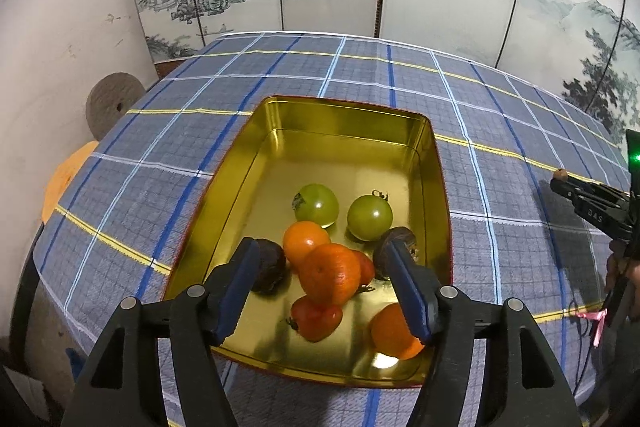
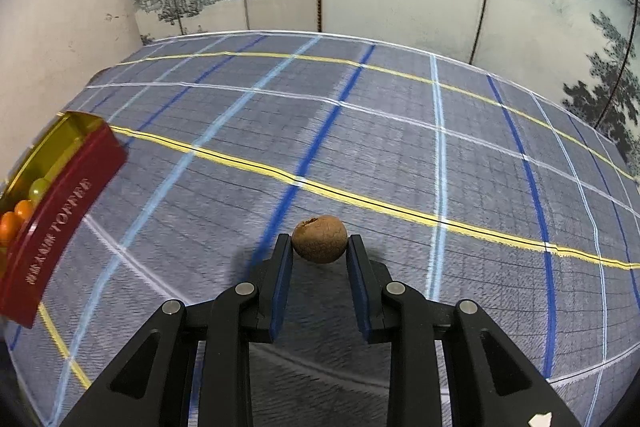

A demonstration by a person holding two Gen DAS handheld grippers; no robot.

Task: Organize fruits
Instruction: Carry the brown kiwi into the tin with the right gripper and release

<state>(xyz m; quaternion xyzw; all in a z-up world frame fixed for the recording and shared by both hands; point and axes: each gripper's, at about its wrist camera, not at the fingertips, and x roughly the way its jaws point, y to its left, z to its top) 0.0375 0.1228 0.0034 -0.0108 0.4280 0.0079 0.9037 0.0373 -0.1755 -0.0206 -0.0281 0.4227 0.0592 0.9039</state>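
While a small brown fruit (image 2: 319, 238) is pinched at the right gripper (image 2: 320, 247) tips above the cloth, the tin (image 2: 60, 203) is seen well off to its left; left gripper (image 1: 320, 259) is held agape over the tin's fruits.

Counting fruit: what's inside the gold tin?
In the tin: two green tomatoes, orange fruits, a red one, two dark ones. Left hand-held gripper fingers hide parts.
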